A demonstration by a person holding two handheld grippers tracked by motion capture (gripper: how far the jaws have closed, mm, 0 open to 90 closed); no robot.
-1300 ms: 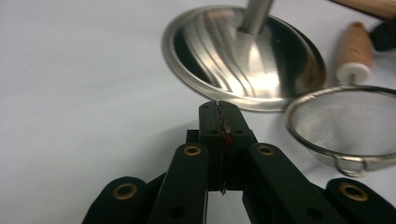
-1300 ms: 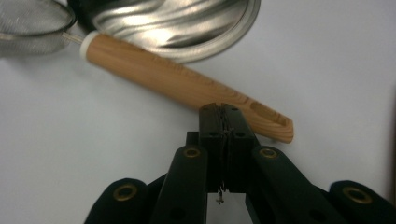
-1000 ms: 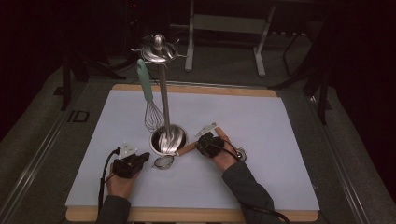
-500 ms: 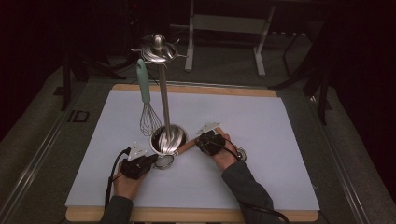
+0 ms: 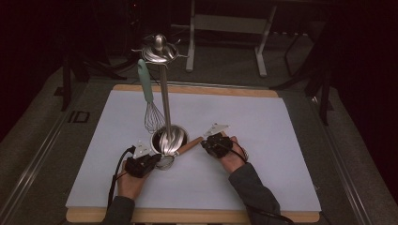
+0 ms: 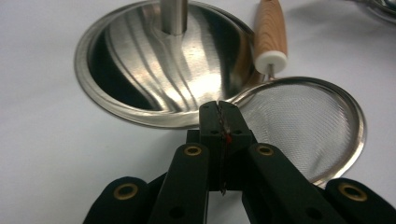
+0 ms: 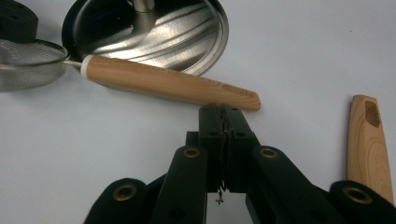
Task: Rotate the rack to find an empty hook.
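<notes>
With its 2 jaws pressed together on nothing, the left gripper [image 6: 219, 106] sits at the strainer [image 6: 303, 126] rim by the stand's steel base [image 6: 163, 70], while the right gripper [image 7: 219, 108], likewise closed and empty, points at the strainer's wooden handle [image 7: 168, 85] just ahead.

Table [image 5: 263, 140]: white surface, light wood edge along its far and near sides.
Utensil stand [image 5: 164, 98]: bright silver metal; its dish base [image 6: 140, 70] shows curved, swirling ribs with dark reflections.
Whisk [image 5: 148, 96]: pale mint-green handle, silver wires.
Strainer [image 6: 303, 121]: silver rim, fine grey mesh; handle [image 7: 168, 84] light brown wood with visible grain, white collar at the mesh end.
Second wooden handle [image 7: 371, 144]: same pale wood, darker grain lines.
Left hand-held gripper [image 6: 219, 109]: black, brass-coloured rivets, a small red spot between the jaws.
Right hand-held gripper [image 7: 220, 112]: black, brass-coloured rivets.
</notes>
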